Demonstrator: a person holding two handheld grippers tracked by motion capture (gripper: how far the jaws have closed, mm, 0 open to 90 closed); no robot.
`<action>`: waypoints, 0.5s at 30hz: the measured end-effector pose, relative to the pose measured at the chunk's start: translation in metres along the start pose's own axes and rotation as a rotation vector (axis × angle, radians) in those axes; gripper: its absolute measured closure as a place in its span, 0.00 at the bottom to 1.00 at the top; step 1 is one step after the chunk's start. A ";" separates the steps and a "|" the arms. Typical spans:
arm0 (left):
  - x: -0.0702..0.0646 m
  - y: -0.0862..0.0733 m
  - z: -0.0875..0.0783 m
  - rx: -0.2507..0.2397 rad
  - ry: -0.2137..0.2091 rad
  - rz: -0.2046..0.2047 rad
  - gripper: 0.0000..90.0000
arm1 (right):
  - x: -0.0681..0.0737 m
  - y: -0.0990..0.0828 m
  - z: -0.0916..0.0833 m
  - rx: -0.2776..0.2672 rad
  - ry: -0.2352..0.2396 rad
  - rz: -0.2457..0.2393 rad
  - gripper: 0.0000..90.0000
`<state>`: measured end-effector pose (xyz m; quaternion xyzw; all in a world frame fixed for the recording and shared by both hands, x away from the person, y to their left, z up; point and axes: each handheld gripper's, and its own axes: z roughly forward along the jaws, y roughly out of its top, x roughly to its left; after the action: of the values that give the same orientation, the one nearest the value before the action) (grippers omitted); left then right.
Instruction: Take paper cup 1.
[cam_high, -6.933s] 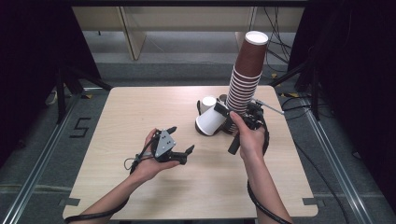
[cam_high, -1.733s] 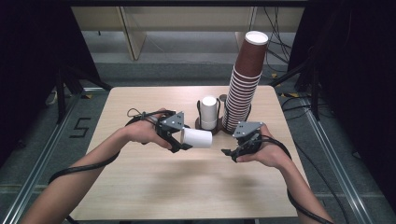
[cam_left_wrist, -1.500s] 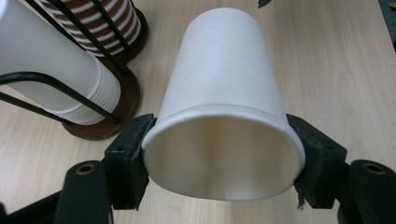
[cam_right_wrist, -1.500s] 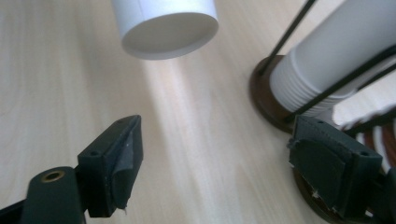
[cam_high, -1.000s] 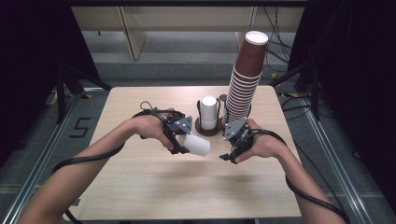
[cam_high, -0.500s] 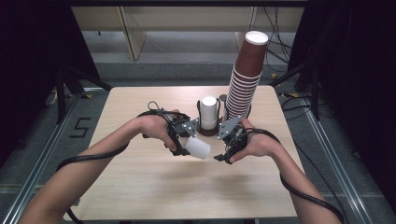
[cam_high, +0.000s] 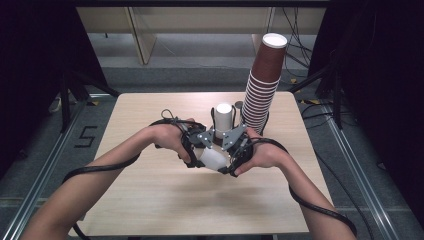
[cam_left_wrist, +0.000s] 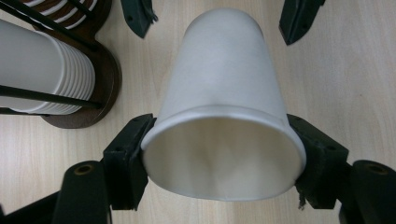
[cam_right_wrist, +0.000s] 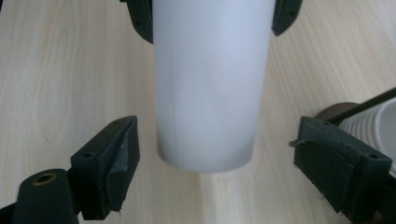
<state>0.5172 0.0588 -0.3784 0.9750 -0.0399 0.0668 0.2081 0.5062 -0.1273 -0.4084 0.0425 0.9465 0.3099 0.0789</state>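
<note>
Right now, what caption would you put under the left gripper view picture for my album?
Left hand-held gripper squeezes the rim of a white paper cup above the wooden table.

high: above, facing fwd/down, far | claw cams: close, facing each other | shared: white cup (cam_high: 214, 157), tabletop (cam_high: 150, 200)

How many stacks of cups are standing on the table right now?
2: a short white stack in its holder behind the grippers, and a tall brown stack right of it. A single white cup is held separately.
</note>
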 end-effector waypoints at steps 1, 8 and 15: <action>0.000 0.000 0.000 0.001 0.000 0.000 0.33 | 0.000 0.001 0.001 -0.003 -0.003 0.006 0.17; -0.001 0.000 0.000 -0.004 -0.001 0.008 0.33 | 0.002 0.003 0.007 -0.011 0.007 0.012 0.19; -0.002 0.000 0.000 -0.002 -0.003 0.020 0.33 | 0.003 0.002 0.011 -0.015 0.019 0.009 0.22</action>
<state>0.5153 0.0585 -0.3784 0.9745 -0.0499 0.0673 0.2084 0.5056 -0.1190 -0.4164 0.0434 0.9447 0.3177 0.0686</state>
